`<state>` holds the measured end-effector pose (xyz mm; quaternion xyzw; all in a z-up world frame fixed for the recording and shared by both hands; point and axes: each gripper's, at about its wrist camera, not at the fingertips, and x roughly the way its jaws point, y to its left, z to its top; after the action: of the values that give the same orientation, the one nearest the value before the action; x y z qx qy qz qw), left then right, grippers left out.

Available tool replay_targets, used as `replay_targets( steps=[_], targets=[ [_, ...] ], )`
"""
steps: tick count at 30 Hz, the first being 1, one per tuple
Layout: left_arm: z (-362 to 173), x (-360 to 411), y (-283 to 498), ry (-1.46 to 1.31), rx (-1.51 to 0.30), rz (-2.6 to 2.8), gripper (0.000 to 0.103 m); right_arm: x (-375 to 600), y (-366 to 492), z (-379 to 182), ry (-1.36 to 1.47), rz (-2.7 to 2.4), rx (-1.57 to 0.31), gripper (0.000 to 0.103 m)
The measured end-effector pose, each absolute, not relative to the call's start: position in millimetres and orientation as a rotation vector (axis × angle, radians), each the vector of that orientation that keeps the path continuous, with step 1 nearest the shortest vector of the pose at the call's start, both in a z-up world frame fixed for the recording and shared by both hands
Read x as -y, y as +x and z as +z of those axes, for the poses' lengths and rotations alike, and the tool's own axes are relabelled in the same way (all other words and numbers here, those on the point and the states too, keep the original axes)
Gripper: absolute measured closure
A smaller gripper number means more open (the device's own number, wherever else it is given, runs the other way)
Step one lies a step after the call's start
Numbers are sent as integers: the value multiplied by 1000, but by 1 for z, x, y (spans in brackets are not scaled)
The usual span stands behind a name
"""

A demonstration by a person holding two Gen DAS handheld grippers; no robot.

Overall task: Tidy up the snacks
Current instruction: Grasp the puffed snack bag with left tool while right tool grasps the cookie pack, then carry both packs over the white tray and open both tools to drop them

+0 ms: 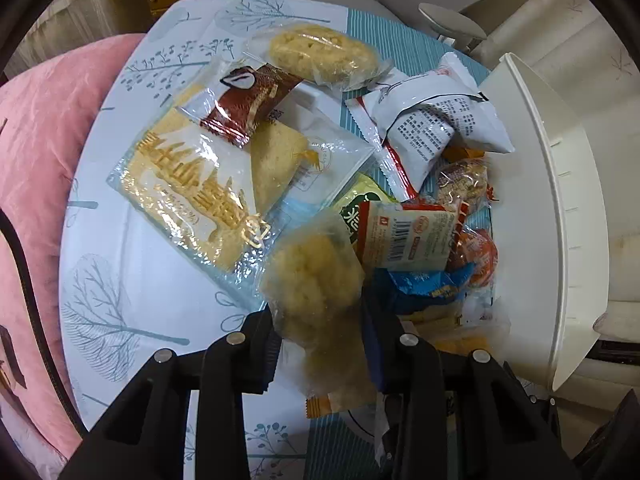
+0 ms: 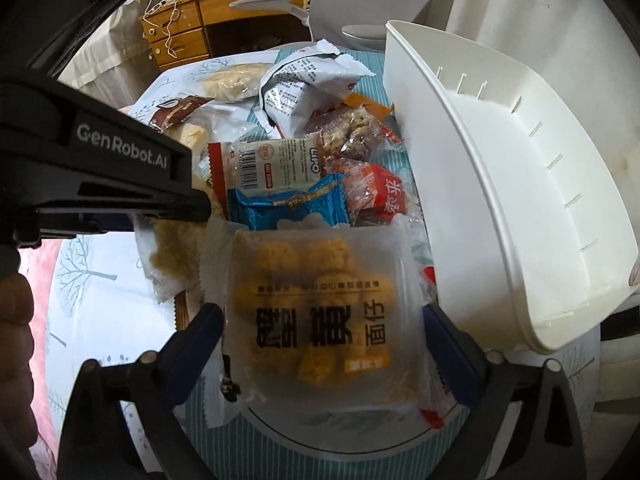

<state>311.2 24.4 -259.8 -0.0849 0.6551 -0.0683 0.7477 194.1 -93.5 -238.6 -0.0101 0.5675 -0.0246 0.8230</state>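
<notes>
A heap of wrapped snacks lies on the tree-patterned tablecloth. My left gripper is shut on a clear packet of pale yellow puffed snack, at the near edge of the heap. The right wrist view shows that gripper's black body coming in from the left, over the same packet. My right gripper points down with its jaws wide. A frosted packet of orange pieces with black lettering lies flat between its blue-padded fingertips, looking unsqueezed.
A white plastic bin lies tipped on its side at the right, nothing inside. In the heap are a gold-lettered biscuit packet, a brown packet, white printed packets and a blue packet. A pink cushion borders the left.
</notes>
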Motion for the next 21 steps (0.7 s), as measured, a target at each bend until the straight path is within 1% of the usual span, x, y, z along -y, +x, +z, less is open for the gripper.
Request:
replay_targets(
  steps=[2, 4, 10, 16, 21],
  targets=[
    [-254, -26, 305, -193, -1428, -151, 70, 94, 193, -236, -15, -43, -1218, 16],
    [-247, -28, 299, -198, -1420, -153, 70, 94, 191, -234, -12, -30, -1225, 18],
    [-213, -40, 273, -195, -1368, -148, 70, 96, 178, -231, 40, -46, -1299, 18],
    [-175, -58, 233, -201, -1322, -152, 70, 113, 152, -228, 209, -90, -1410, 18],
    [-147, -69, 195, -233, -1263, -178, 70, 131, 121, -216, 298, -173, -1441, 18]
  ],
)
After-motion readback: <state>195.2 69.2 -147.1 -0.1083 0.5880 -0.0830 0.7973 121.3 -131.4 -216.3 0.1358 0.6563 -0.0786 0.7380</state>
